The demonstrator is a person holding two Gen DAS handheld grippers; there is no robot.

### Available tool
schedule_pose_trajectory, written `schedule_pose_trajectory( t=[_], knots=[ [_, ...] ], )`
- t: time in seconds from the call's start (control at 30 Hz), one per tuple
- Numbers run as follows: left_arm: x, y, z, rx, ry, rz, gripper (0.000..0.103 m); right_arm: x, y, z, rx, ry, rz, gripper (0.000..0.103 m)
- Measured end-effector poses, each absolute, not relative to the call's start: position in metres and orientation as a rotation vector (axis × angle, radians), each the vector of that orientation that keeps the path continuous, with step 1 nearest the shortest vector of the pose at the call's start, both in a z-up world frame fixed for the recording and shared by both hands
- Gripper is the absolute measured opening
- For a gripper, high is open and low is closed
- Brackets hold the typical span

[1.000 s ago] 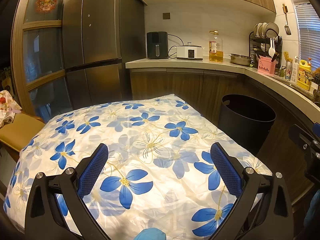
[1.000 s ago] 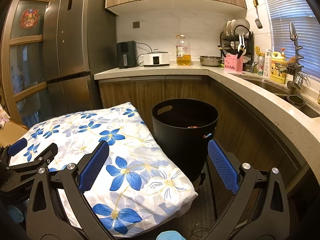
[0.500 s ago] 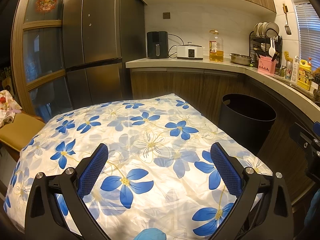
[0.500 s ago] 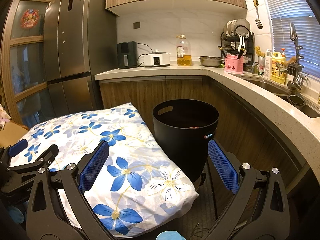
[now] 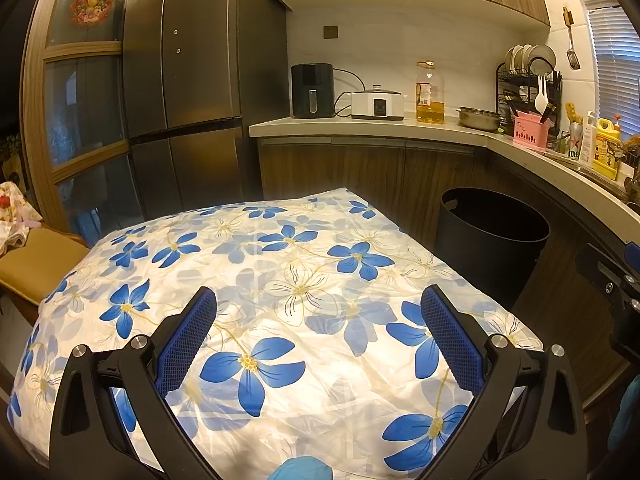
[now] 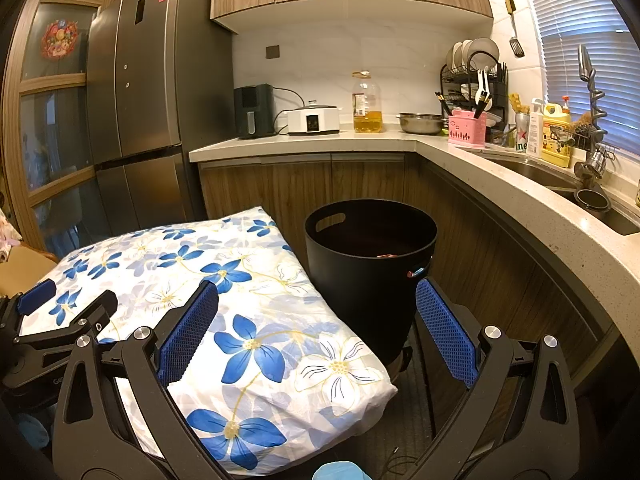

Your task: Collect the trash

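Both hands are empty: the left hand-held gripper (image 5: pixel 318 336) and the right hand-held gripper (image 6: pixel 316 326) gape wide. The black bin (image 6: pixel 370 256) stands just off the table's (image 5: pixel 280 280) right edge, something small inside. No trash shows on the flowery cloth, so look around slowly first. It is a kitchen.

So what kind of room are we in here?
A home kitchen, most likely: a tall refrigerator, a dish rack on the countertop, and a sink faucet under the window.

Black round bin (image 6: pixel 370 276) with handle slots, upright on the floor beside the flowered cushion (image 6: pixel 224 300); small pinkish scrap (image 6: pixel 386 255) inside.
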State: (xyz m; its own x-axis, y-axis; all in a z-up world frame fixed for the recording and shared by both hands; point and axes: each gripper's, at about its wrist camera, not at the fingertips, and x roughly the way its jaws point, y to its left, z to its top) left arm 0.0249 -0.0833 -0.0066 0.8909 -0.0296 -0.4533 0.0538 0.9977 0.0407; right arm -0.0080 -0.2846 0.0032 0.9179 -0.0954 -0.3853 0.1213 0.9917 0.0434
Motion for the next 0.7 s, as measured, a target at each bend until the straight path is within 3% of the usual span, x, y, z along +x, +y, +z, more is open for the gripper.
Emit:
schedule_pose_trajectory(
  t=[0.7],
  knots=[
    [0.0234, -0.0849, -0.0065, 0.055, 0.470, -0.043, 0.098, -0.0085, -0.2851, 0.0033, 0.069, 0.392, -0.110, 0.098]
  ],
)
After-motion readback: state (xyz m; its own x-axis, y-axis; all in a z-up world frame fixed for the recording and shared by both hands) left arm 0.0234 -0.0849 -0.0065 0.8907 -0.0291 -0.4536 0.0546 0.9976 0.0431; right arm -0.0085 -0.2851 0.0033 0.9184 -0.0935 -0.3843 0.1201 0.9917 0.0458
